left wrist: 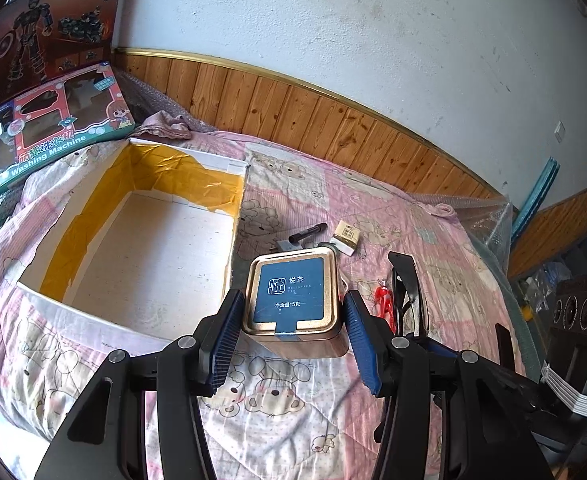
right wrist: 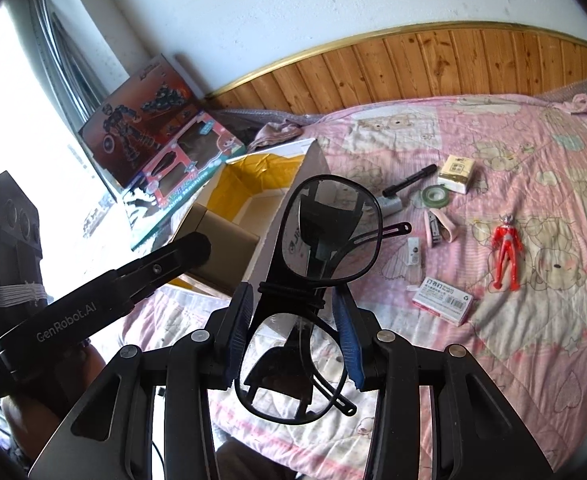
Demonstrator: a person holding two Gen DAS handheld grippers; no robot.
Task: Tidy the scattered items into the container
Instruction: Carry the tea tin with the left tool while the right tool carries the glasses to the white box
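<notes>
My left gripper (left wrist: 291, 320) is shut on a gold tea tin (left wrist: 293, 300) with a blue label, held just right of the open white box (left wrist: 145, 248) lined with yellow tape. In the right wrist view the tin (right wrist: 221, 236) hangs by the box's near wall (right wrist: 293, 184). My right gripper (right wrist: 293, 320) is shut on black glasses (right wrist: 325, 232), folded, with the lenses standing upright. On the pink bedspread lie a black marker (right wrist: 409, 180), a tissue pack (right wrist: 457, 172), a green tape roll (right wrist: 433, 198), a pink stapler (right wrist: 439, 226), a staples box (right wrist: 441, 304) and a red figure (right wrist: 505, 248).
Two toy boxes (left wrist: 49, 92) lean against the wall behind the white box. Wooden panelling (left wrist: 333, 120) runs along the bed's far side. Bubble wrap (left wrist: 489, 216) covers the far corner. A small white item (right wrist: 413, 250) lies near the stapler.
</notes>
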